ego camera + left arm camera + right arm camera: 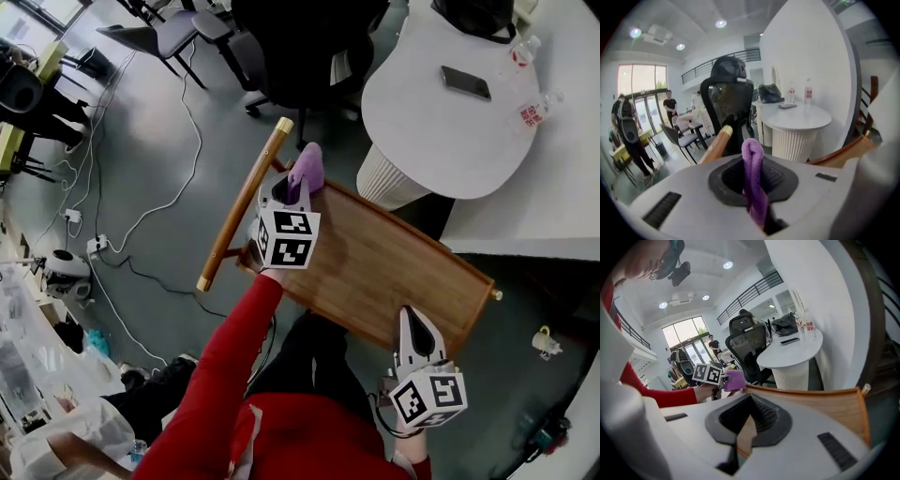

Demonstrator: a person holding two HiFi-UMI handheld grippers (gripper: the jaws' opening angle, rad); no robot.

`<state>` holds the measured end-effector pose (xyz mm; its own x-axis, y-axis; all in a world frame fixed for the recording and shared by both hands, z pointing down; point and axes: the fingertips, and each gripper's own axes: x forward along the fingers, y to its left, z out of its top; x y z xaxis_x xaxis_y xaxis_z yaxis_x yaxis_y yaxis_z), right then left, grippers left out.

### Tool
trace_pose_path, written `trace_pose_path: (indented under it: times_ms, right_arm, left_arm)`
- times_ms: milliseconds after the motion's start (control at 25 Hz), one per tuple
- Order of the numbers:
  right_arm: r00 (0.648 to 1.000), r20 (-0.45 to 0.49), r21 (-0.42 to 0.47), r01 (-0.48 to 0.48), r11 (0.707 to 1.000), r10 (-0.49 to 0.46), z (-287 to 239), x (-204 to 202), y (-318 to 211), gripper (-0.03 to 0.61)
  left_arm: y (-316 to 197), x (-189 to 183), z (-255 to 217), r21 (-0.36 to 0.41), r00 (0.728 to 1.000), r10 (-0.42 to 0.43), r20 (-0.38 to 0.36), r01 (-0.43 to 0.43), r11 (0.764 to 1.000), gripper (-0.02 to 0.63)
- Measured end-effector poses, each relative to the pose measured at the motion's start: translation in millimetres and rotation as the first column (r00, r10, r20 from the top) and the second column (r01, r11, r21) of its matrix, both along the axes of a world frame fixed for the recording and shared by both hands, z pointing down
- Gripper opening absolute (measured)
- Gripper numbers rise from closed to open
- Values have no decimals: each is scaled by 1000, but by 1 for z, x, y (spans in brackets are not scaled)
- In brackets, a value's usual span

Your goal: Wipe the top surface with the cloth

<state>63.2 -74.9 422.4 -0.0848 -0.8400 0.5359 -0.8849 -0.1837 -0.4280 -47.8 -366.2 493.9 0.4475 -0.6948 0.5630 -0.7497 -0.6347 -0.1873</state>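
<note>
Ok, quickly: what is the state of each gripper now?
Left gripper: closed on the purple fabric cloth.
Right gripper: closed, apparently on the brown wooden top's near rim.

Soft fleecy cloth [307, 169]; smooth, satin-finished wooden top surface [375, 262].

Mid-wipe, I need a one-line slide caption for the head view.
Left gripper holds a purple cloth at the far corner of the wooden top; right gripper clamps its near edge.

Bright, even indoor light from ceiling lights [721, 23] and tall windows [642, 79], blown out white. Both gripper views bend hard, corners black; the close cloth [752, 178] is blurred. Head view sharp, faint shadows.
</note>
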Motion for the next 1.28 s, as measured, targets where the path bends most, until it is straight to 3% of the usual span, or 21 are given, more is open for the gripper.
trace_pose_path:
  times_ms: [120, 200, 440, 600, 800, 920, 1280]
  right_arm:
    - [1000, -21, 34, -8, 999, 9, -11, 9, -3, 3]
    - [1000, -24, 38, -14, 999, 15, -13, 11, -1, 3]
    - [1000, -7, 8, -18, 1000, 18, -11, 0, 10, 3]
    - [1000, -7, 8, -25, 1000, 25, -8, -3, 13, 3]
    - [999, -22, 26, -29, 999, 30, -15, -5, 14, 3]
    - [999, -24, 26, -37, 999, 38, -15, -4, 17, 3]
    - [1000, -1, 41, -3, 999, 3, -17, -15, 17, 3]
  left_arm:
    - [-10, 13, -34, 129, 997, 50, 60, -57, 990, 48]
    - [-18, 18, -41, 157, 995, 51, 90, -65, 985, 48]
    - [-28, 13, -28, 104, 996, 28, 88, -37, 994, 48]
    - [-30, 11, -30, 109, 995, 29, 93, -39, 993, 48]
    - [-48, 8, -56, 116, 999, -19, 38, 15, 993, 48]
    - [-63, 4, -67, 77, 998, -44, 49, 40, 996, 48]
    - [-2, -70, -48, -55, 991, -62, 121, 69, 996, 48]
